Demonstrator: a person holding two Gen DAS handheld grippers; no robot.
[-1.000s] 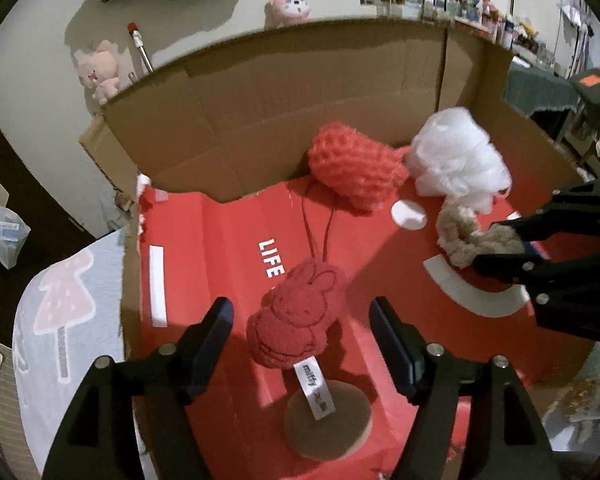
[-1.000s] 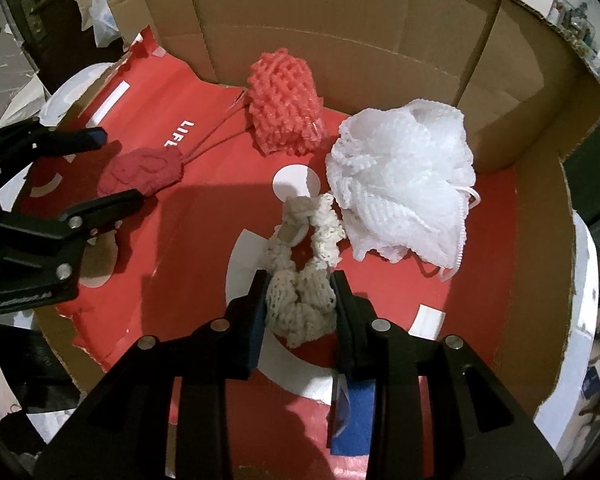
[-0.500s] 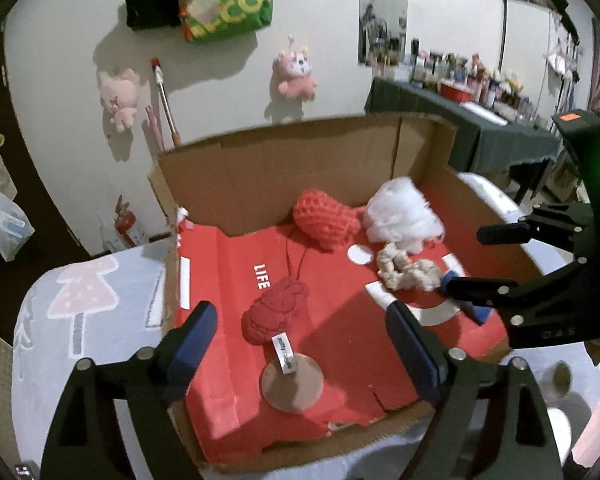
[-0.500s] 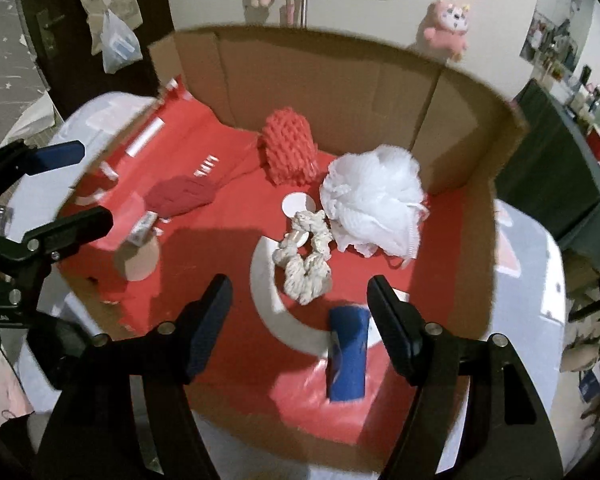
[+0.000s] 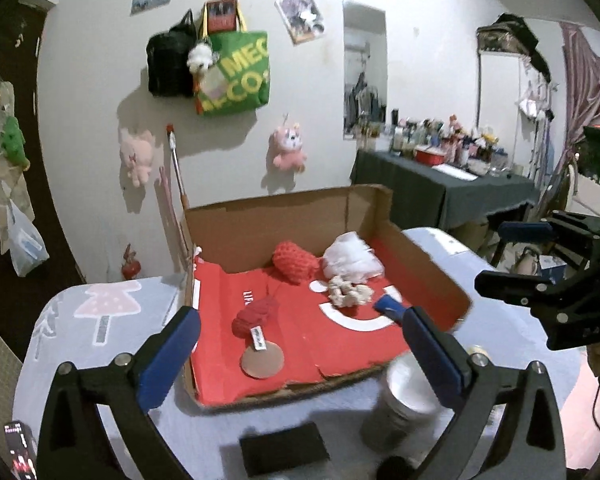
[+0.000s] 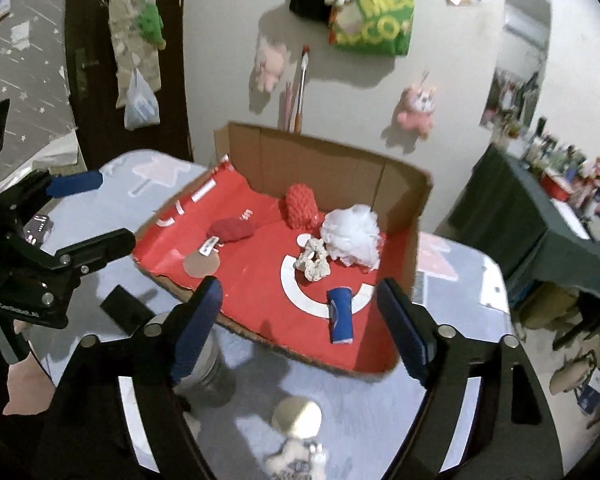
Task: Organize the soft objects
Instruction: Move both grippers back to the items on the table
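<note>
Soft objects, namely plush (image 5: 256,315), red puff (image 5: 294,265), white puff (image 5: 350,260) and scrunchie (image 5: 348,295), lie in the box (image 5: 424,276); both grippers' jaws released, empty, having just opened.

Inside the cardboard box (image 6: 414,240) lie a red plush (image 6: 231,229), red knit ball (image 6: 301,205), white pouf (image 6: 352,234) and cream scrunchie (image 6: 313,261).
</note>
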